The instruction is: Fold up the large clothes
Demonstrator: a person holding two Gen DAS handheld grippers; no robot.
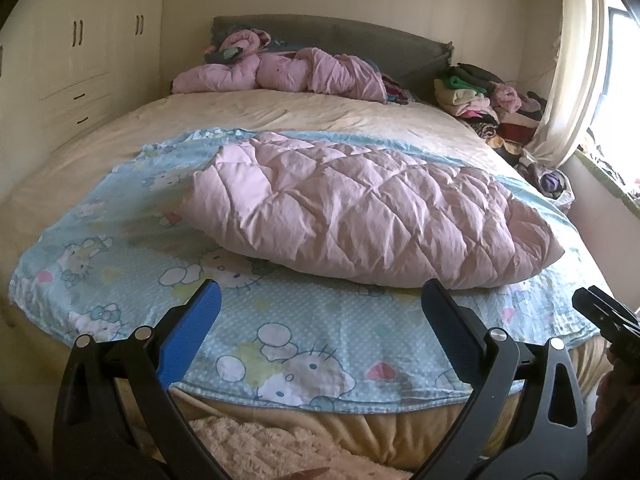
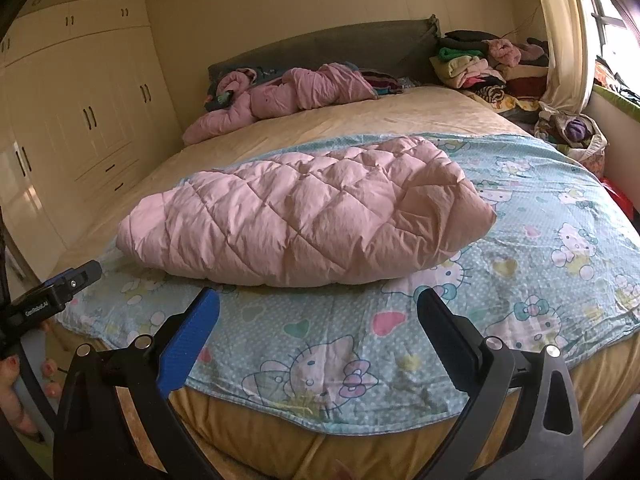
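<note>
A pink quilted comforter (image 1: 360, 216) (image 2: 304, 216) lies folded in a thick bundle on a light blue cartoon-cat sheet (image 1: 320, 332) (image 2: 540, 248) spread over the near part of the bed. My left gripper (image 1: 320, 300) hangs open above the sheet, just short of the bundle's near edge, with nothing between its blue pads. My right gripper (image 2: 318, 304) is also open and empty, in front of the bundle's near edge. The right gripper shows at the right edge (image 1: 608, 316) of the left wrist view, and the left gripper at the left edge (image 2: 52, 296) of the right wrist view.
A beige bed (image 1: 280, 116) (image 2: 340, 120) fills the room, with a crumpled pink duvet (image 1: 280, 72) (image 2: 288, 92) by the grey headboard. Piles of clothes (image 1: 480, 96) (image 2: 480, 64) sit at the far right near a curtain (image 1: 572, 60). Cream wardrobes (image 2: 80, 120) line the left wall.
</note>
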